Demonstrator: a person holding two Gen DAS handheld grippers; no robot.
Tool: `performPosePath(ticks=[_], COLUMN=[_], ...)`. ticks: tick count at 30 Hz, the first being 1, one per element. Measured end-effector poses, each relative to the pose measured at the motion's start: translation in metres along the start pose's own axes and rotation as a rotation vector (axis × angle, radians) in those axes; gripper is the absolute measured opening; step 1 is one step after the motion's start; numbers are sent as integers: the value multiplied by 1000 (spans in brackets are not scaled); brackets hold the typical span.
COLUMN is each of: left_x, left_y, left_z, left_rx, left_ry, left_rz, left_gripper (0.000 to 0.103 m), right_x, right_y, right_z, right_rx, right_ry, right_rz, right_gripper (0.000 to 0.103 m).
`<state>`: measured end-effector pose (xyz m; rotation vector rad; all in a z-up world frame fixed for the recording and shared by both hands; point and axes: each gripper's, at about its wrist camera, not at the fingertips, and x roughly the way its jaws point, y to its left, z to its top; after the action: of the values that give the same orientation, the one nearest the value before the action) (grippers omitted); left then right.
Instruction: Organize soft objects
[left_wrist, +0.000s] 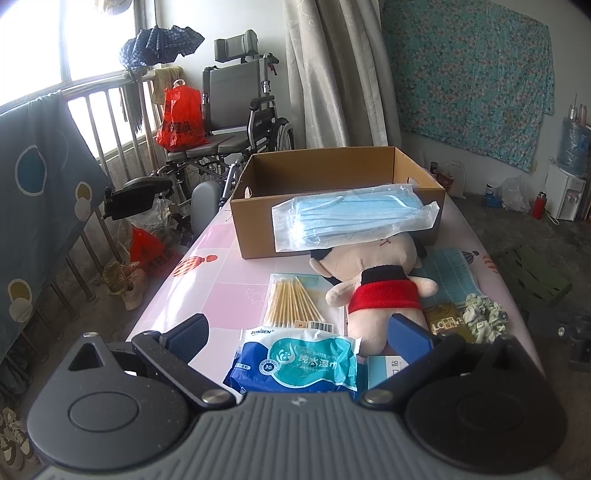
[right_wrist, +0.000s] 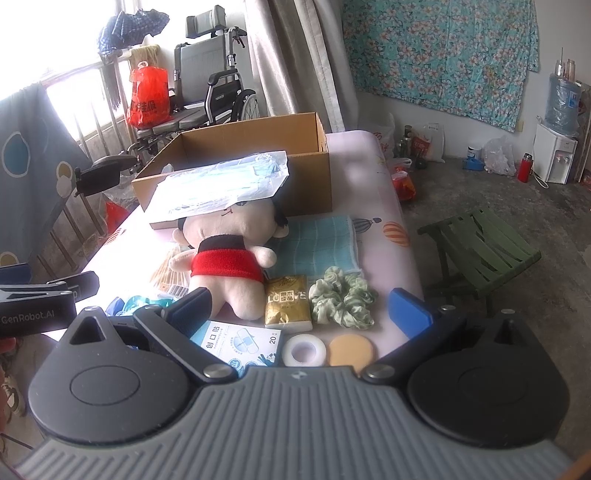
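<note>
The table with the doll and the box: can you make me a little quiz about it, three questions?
1. True or false: the pack of face masks lies flat on the table.
2. Which sits right beside the green scrunchie? A) gold tissue pack B) cotton swabs C) wet wipes
3. Fill in: the plush doll's top is ____.

Key:
1. False. It leans on the cardboard box rim and the doll's head.
2. A.
3. Red.

Both the left gripper and right gripper are open and hold nothing.
</note>
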<state>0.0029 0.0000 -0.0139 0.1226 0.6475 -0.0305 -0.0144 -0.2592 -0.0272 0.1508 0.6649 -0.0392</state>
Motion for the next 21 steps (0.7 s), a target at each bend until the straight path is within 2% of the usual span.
performPosePath(ticks=[21], left_x=[2], left_y=[0], left_z=[-2], left_rx=[5], left_ry=[3], left_rz=[0], left_gripper=[103], right_x=[1], right_y=[-2], right_z=[-1], right_rx=[0], right_ry=[6], right_rz=[-5], right_gripper=[102])
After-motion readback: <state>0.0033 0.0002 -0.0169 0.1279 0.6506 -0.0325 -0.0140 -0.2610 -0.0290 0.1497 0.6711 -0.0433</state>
